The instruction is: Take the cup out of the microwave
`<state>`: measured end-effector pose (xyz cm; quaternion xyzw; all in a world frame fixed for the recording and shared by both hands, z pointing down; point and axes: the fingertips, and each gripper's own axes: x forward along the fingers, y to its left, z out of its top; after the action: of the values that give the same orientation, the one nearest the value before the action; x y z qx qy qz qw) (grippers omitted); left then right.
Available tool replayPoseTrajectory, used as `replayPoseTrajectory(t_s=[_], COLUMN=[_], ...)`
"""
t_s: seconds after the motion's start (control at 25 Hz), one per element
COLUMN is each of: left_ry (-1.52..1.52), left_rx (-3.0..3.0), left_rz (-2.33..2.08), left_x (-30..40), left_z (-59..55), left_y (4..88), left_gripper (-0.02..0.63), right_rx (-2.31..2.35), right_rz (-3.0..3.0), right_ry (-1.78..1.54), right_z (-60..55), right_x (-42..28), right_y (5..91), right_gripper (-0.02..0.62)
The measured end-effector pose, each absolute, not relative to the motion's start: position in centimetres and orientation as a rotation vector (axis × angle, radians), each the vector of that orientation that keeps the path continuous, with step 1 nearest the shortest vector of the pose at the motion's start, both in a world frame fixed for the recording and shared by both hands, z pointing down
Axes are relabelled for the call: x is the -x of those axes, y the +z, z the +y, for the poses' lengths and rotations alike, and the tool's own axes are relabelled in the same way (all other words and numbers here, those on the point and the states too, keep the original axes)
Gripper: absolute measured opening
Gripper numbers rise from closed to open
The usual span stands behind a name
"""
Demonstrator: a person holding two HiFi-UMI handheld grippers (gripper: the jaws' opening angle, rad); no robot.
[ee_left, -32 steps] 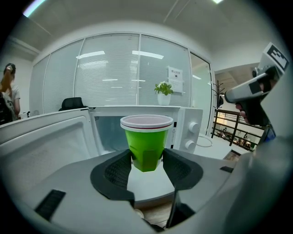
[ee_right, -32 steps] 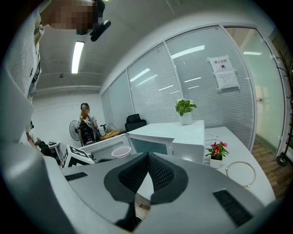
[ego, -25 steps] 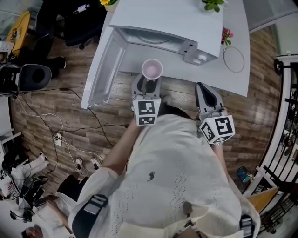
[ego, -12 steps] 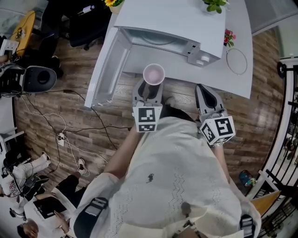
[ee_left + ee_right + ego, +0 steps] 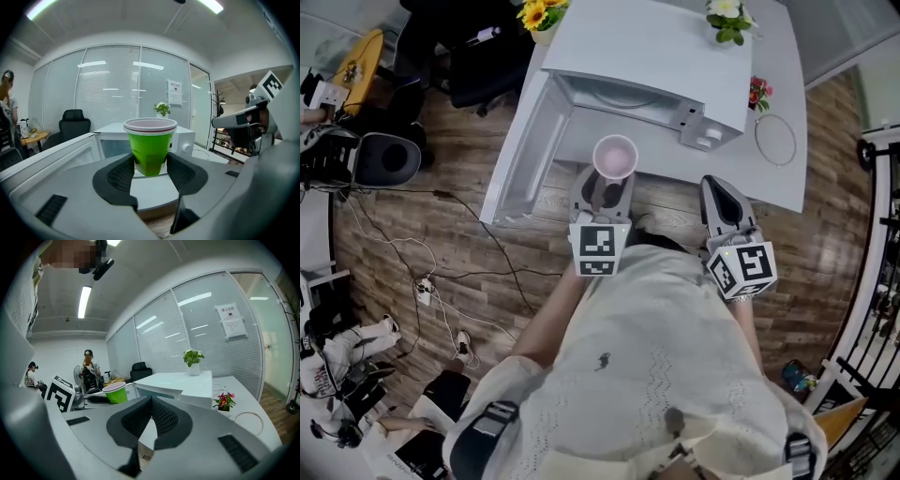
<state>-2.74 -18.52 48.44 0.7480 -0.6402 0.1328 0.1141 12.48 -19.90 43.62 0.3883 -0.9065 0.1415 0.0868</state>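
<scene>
A green cup (image 5: pixel 150 146) with a white rim and pale inside stands upright between the jaws of my left gripper (image 5: pixel 150 168), which is shut on its lower part. From the head view the cup (image 5: pixel 615 157) hangs in front of the white microwave (image 5: pixel 661 47), level with its open door (image 5: pixel 525 150) and outside the cavity. My right gripper (image 5: pixel 149 416) is shut with nothing between its pads, off to the right of the cup (image 5: pixel 115 393). In the head view that right gripper (image 5: pixel 719 199) sits over the front edge of the white table (image 5: pixel 778 89).
A potted plant (image 5: pixel 728 11) stands on the microwave top, yellow flowers (image 5: pixel 540 13) at its left corner. A small pot of red flowers (image 5: pixel 757 94) and a looped cable (image 5: pixel 773 141) lie on the table right of it. Office chairs, cables and people are at the left.
My left gripper has lifted with the cup held in it, drifting slightly right and away from the microwave front. The right gripper has stayed about where it was.
</scene>
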Motion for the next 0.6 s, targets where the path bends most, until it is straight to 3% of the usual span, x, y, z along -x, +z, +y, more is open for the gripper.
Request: replayPoseTrajectory(t_s=[0.6], left_ry=[0.287], left_rx=[-2.192], left_rz=[-1.942], left_x=[3.3], left_z=[-18.5], left_y=[42.5], left_gripper=[0.238], right_rx=[-1.192], right_rz=[-2.762], right_ry=[0.3], right_z=[-20.3], right_x=[-13.2], right_y=[38.9], right_gripper=[0.008])
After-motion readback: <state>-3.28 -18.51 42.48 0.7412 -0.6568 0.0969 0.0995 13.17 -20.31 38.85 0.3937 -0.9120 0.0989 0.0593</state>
